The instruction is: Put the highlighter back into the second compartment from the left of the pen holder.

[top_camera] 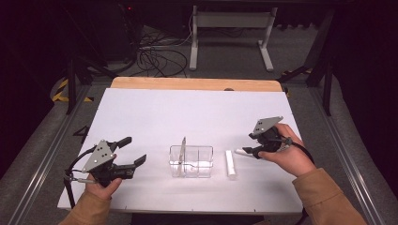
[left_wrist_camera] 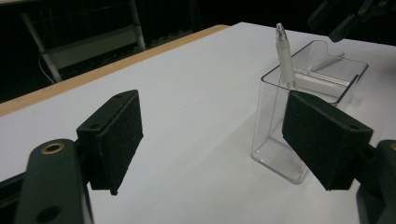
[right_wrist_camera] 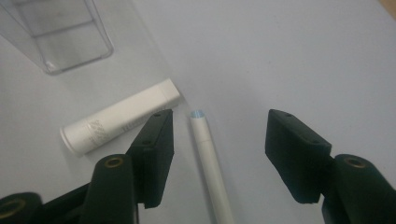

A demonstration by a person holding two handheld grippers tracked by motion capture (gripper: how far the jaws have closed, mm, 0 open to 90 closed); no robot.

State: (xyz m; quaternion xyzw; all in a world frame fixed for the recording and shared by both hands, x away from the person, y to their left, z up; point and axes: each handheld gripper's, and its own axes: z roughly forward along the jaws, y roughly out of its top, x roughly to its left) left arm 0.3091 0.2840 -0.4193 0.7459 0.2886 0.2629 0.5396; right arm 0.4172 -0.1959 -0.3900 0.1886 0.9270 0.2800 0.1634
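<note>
Right gripper view | right hand-held gripper (right_wrist_camera: 219, 144) tilted down, jaws apart astride white pen (right_wrist_camera: 210, 158), untouched

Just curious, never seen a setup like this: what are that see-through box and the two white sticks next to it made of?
The box looks like clear hard plastic, perhaps acrylic: you see straight through its glossy walls. The thick tube seems matte white plastic with faint grey print. The thin pen between the right gripper's open jaws looks like smooth white plastic, though paper-wrapped is possible.
</note>
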